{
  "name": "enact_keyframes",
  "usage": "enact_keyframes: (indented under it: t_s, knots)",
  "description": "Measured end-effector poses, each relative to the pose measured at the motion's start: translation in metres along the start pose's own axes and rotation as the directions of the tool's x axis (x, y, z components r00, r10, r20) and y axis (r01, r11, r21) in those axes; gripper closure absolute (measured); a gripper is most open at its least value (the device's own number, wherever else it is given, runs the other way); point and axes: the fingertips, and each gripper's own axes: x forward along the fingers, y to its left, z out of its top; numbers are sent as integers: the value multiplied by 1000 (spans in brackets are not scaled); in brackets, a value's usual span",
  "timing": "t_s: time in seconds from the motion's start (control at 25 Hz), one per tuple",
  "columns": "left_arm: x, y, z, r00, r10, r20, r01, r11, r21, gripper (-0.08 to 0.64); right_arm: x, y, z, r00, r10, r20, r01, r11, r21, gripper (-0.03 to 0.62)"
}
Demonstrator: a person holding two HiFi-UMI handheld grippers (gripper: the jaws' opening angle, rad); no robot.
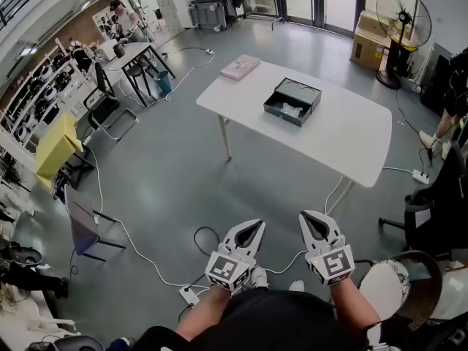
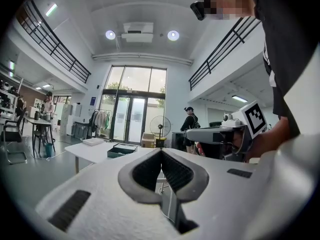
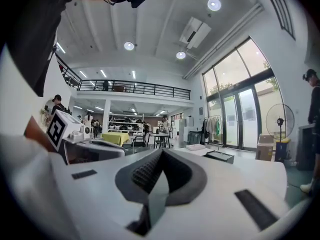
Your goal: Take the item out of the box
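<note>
Box (image 1: 292, 102) sits open on far table (image 1: 351, 141), white item (image 1: 292, 111) inside. Left gripper (image 1: 248, 230) and right gripper (image 1: 314, 224) hang near the body, jaws together, empty, likely because approach is not begun.

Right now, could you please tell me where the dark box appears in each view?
Head view: box upper centre, on the white table.
Left gripper view: small, left of centre.
Right gripper view: right of centre.
Shared landmark: the standing fan.
</note>
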Motion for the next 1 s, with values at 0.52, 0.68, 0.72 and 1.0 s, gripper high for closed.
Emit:
enact_keyframes:
  t_s: [0.52, 0.68, 0.72, 1.0]
  knots:
    - [-18, 79, 3, 999, -53, 7, 53, 998, 23, 548, 66, 37, 10, 999, -43, 18, 43, 999, -14, 586]
    - [-9, 94, 0, 998, -58, 6, 58, 998, 11, 548, 80, 32, 6, 999, -53, 3, 53, 998, -19, 586]
    - [-6, 99, -1, 998, -58, 5, 58, 998, 8, 548, 84, 29, 6, 998, -56, 2, 56, 998, -17, 586]
    - [34, 131, 0, 998, -63, 1, 63, 998, 8, 548, 124, -10, -2, 997, -78, 0, 78, 997, 13, 586]
